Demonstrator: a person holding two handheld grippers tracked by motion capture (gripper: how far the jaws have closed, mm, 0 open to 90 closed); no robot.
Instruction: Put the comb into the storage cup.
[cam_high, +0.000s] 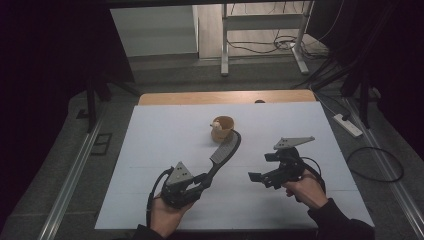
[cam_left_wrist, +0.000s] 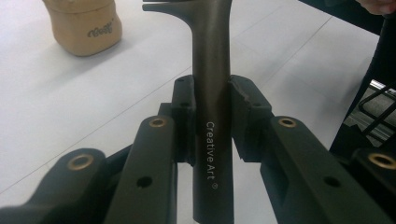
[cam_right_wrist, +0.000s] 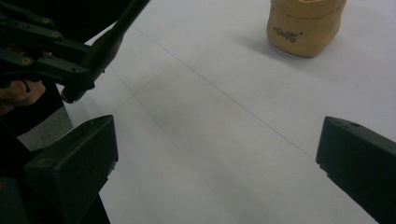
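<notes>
Black comb (cam_high: 225, 149) pinched in left hand-held gripper (cam_high: 204, 178), angled toward cup (cam_high: 222, 128); right hand-held gripper (cam_high: 262, 167) spread wide.

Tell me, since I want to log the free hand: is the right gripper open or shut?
Open. In the right gripper view the right gripper has its two black jaws standing wide apart with only bare white table between them.

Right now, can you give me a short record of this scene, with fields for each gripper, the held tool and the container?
left gripper: shut on the brush handle
brush: dark, handle printed "Creative Art", head near the cup
right gripper: open, holding nothing, above the table
cup: tan, upright, something pale inside
table: white surface
</notes>
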